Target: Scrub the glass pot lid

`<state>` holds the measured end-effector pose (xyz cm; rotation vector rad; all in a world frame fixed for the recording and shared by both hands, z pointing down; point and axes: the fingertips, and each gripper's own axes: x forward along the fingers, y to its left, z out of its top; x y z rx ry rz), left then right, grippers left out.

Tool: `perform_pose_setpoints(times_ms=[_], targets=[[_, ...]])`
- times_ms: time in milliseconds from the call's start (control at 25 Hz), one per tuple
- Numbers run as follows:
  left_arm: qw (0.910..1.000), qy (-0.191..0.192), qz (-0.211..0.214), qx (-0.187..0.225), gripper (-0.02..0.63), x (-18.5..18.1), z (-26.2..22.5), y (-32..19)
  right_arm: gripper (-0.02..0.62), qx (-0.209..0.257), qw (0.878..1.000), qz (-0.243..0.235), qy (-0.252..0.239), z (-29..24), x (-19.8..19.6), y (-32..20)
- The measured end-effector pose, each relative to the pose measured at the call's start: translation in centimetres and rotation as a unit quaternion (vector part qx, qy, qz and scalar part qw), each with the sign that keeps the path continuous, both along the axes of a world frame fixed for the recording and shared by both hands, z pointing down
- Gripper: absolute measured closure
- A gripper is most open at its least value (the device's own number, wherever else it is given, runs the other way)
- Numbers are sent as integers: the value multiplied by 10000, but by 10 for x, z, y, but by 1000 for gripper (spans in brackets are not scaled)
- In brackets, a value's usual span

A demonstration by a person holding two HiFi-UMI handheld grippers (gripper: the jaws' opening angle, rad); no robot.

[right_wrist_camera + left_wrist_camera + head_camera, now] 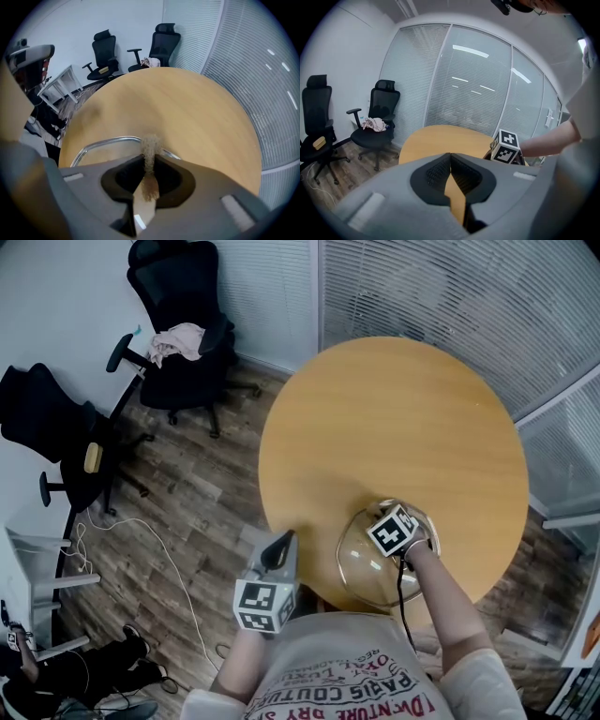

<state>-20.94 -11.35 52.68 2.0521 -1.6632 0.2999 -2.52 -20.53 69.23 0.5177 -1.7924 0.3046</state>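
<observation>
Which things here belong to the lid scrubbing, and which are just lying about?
In the job: glass pot lid; scrub pad clamped in the right gripper; table beneath.

Lying about: office chairs; cloth on one seat; cable on the floor; left gripper, shut on nothing.

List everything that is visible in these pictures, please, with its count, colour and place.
table: 1, light wood, round, middle of the room
lid: 1, clear glass with a metal rim, on the table's near edge
pad: 1, tan, between the right gripper's jaws
chairs: 2, black, on the floor left of the table
cloth: 1, pinkish, on the seat of the chair nearer the table
block: 1, yellow, on the other chair's seat
cable: 1, white, on the floor at left
left gripper: 1, grey, jaws together, empty, beside the table's near edge
right gripper: 1, grey, shut on the pad, over the lid
</observation>
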Motion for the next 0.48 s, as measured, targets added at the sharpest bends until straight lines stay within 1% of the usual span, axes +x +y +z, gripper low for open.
perform_pose_setpoints(times_ms=[120, 200, 360, 480], targets=[[10000, 5, -46, 6, 598, -6, -1, 3, 531, -28, 9993, -358, 106, 1, -12, 10], [10000, 1, -47, 18, 598, -9, -2, 6, 531, -73, 9989, -449, 96, 0, -20, 16], [10000, 1, -23, 48, 598, -5, -4, 17, 531, -81, 9982, -573, 144, -1, -21, 31], [10000, 13, -15, 71, 598, -10, -7, 24, 531, -124, 9973, -707, 152, -4, -30, 45]])
